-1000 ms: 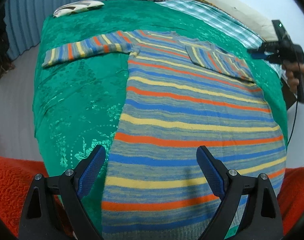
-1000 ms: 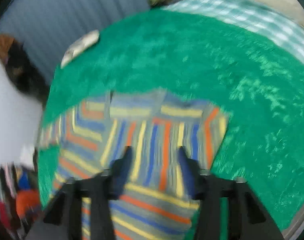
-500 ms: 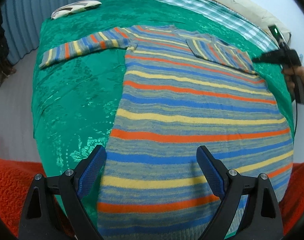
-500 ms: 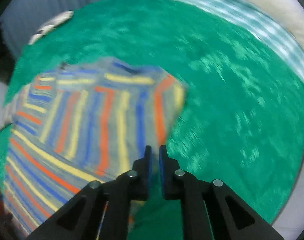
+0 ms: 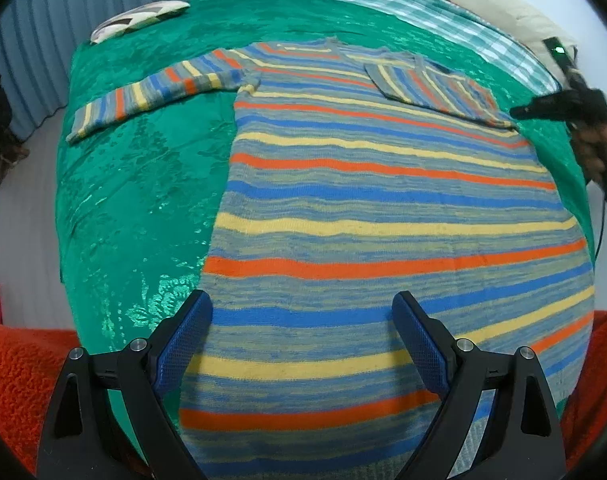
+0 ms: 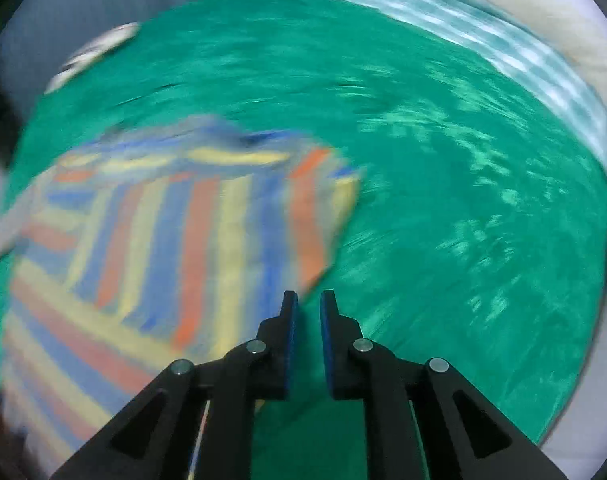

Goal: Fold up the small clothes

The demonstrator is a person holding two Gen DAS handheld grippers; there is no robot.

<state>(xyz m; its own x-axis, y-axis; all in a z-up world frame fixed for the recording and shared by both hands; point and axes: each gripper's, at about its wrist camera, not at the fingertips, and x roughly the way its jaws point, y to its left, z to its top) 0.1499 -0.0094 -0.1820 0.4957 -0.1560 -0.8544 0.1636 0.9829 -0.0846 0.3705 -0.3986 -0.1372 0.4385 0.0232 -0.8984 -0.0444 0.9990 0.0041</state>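
Note:
A striped sweater (image 5: pixel 383 208) in blue, yellow, orange and grey lies flat on a green bedspread (image 5: pixel 135 184). Its left sleeve (image 5: pixel 155 92) stretches out to the left; its right sleeve (image 5: pixel 435 84) is folded in over the chest. My left gripper (image 5: pixel 301 320) is wide open above the sweater's hem, holding nothing. My right gripper (image 6: pixel 308 308) shows nearly closed fingers with a narrow gap and nothing between them, beside the folded sleeve (image 6: pixel 207 232) over the green spread. It also shows in the left wrist view (image 5: pixel 543 110), at the sweater's right shoulder. The right wrist view is blurred.
A patterned pillow (image 5: pixel 139 20) lies at the bed's far left corner. A green checked cloth (image 5: pixel 423 16) covers the far right of the bed. An orange fuzzy blanket (image 5: pixel 19 380) lies at the near edge. Blue curtains (image 5: pixel 43 32) hang behind.
My right gripper closed, let go of the folded sleeve and drew back to the right off the sweater. My left gripper stayed open and moved slightly forward over the hem.

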